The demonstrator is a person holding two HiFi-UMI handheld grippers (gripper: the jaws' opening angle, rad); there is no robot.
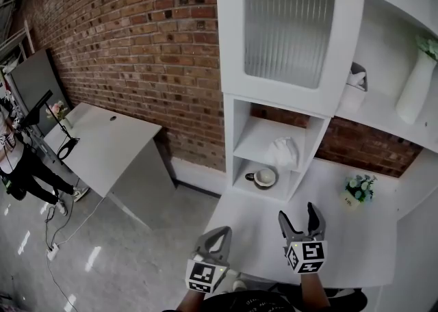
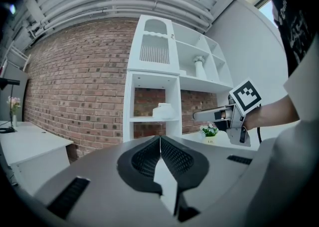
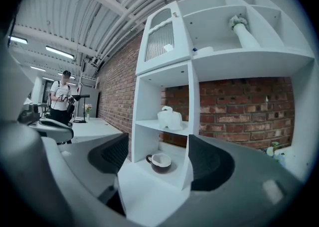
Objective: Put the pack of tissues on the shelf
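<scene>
tissue pack (image 1: 282, 150) on shelf (image 1: 256, 141) above cup (image 1: 264, 178); right gripper (image 1: 298, 218) spread empty, left gripper (image 1: 220, 234) closed empty. likely done: retreat straight.

On the white tabletop (image 1: 259, 232), set against the red brick wall: a tall white shelf unit (image 1: 230, 146) with open compartments. In its lowest compartment, directly on the tabletop, a dark round cup with a white inside (image 1: 264, 178). On the shelf board (image 1: 254, 141) above, a crumpled white pack of tissues (image 1: 283, 152). Further right on the tabletop, apart from the unit, a small pot of white flowers with green leaves (image 1: 358, 189). On the upper right shelf (image 1: 383, 115), a slim white vase (image 1: 416, 90) and, near it, a white container (image 1: 352, 97). Well to the left, a separate white side table (image 1: 102, 150) with a small vase of pink flowers (image 1: 58, 111).
</scene>
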